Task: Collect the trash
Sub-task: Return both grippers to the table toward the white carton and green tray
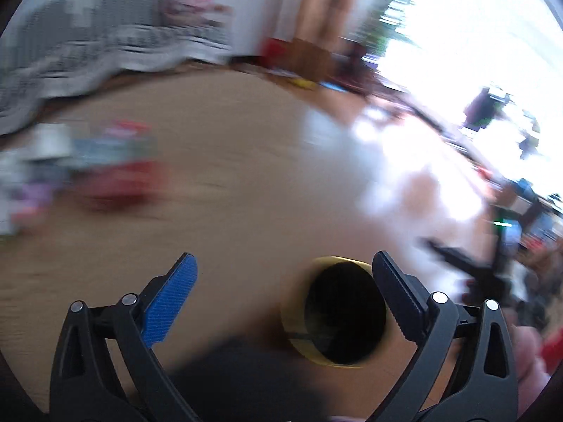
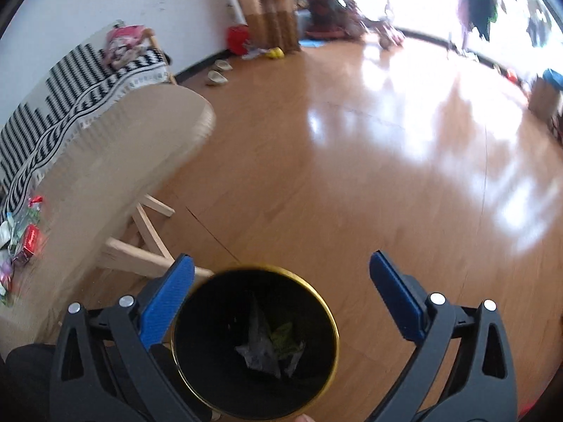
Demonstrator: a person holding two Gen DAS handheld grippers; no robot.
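Observation:
A black trash bin with a gold rim (image 2: 255, 343) stands on the wood floor below my right gripper (image 2: 281, 283), which is open and empty above it. Crumpled wrappers (image 2: 271, 346) lie in the bin's bottom. The bin also shows in the left wrist view (image 1: 339, 311), close to the right finger of my left gripper (image 1: 285, 281), which is open and empty. Colourful trash wrappers (image 2: 24, 239) lie on the beige table at the far left. In the blurred left wrist view they are red and blue smears (image 1: 109, 168).
The beige table (image 2: 116, 161) on wooden legs stands left of the bin, with a black-and-white striped couch (image 2: 70, 84) behind it. The glossy wood floor (image 2: 387, 161) stretches ahead to a bright window. A red bucket (image 2: 237, 38) and potted plant (image 2: 323, 3) stand by the far wall.

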